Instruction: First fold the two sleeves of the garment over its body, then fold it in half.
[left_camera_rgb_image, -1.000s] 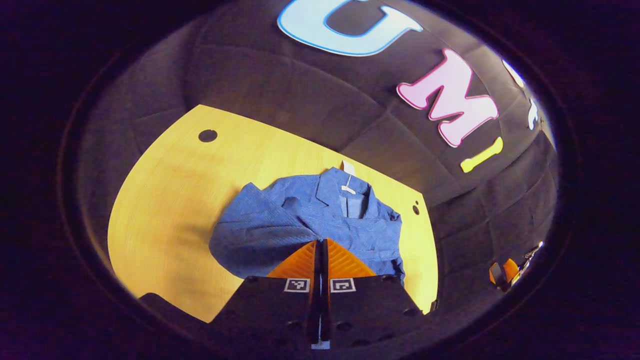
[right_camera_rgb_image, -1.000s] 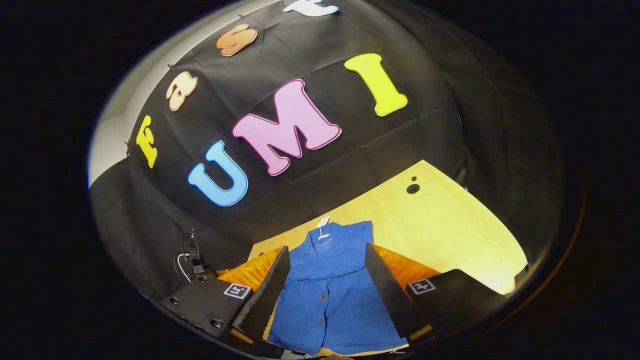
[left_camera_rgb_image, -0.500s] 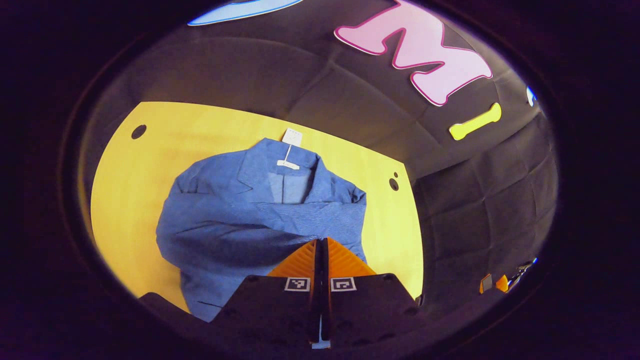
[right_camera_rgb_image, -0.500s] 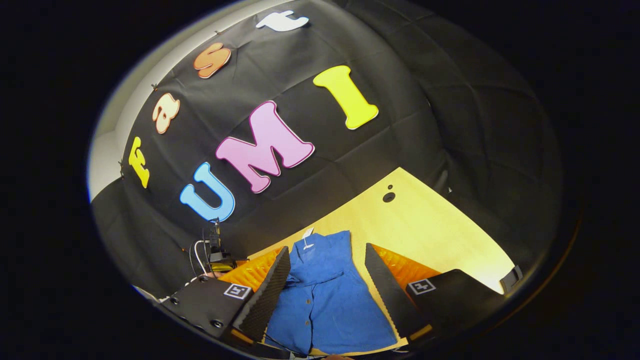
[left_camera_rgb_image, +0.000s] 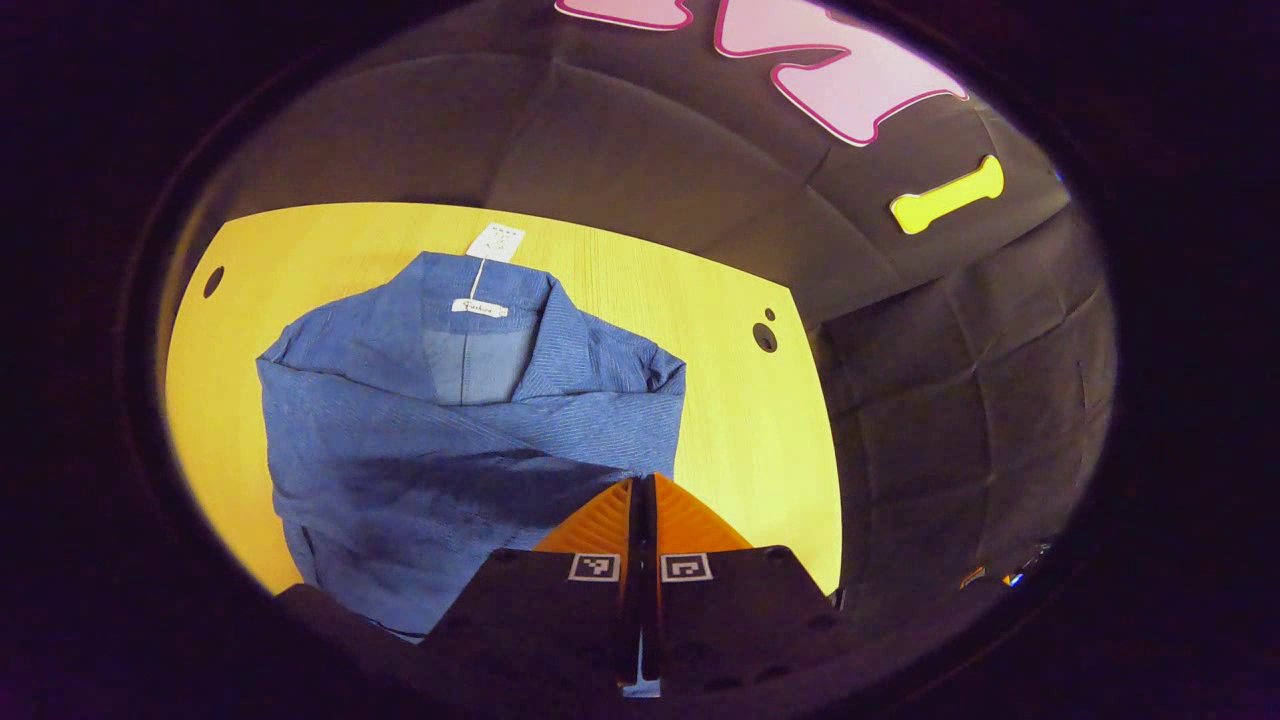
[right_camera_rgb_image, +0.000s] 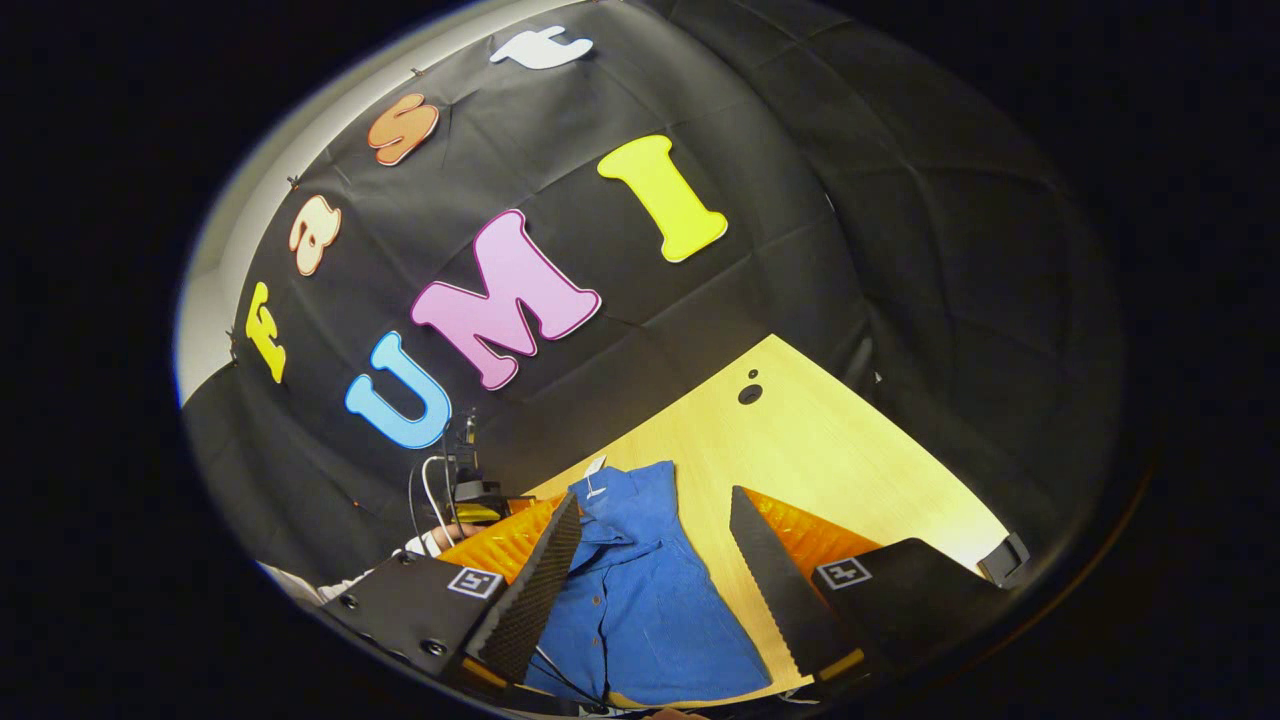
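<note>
In the left gripper view, the left gripper (left_camera_rgb_image: 642, 490) has its orange, ribbed fingers (left_camera_rgb_image: 600, 520) pressed together with no visible gap; whether cloth is pinched between them cannot be told. Their tips sit over the near edge of the jacket (left_camera_rgb_image: 450, 420), a blue garment of finely ribbed cloth lying on the tabletop (left_camera_rgb_image: 740, 440). A sleeve (left_camera_rgb_image: 480, 430) lies folded across its body as a broad diagonal band, and the lapels open on a paler lining. At the collar there is a small white label, and a white paper tag (left_camera_rgb_image: 495, 242) rests on the wood just beyond it.

In the right gripper view, the right gripper (right_camera_rgb_image: 650, 560) holds its fingers (right_camera_rgb_image: 535, 590) wide apart; their inner faces are black with a saw-toothed edge, their backs orange and ribbed. Between them lies the jacket (right_camera_rgb_image: 640, 600), buttons down its front, untouched by either finger.

The tabletop is smooth, pale yellow wood with a straight grain, with dark round holes (left_camera_rgb_image: 765, 338) near its far corners. Behind it hangs the creased black cloth wall (left_camera_rgb_image: 640, 160).
</note>
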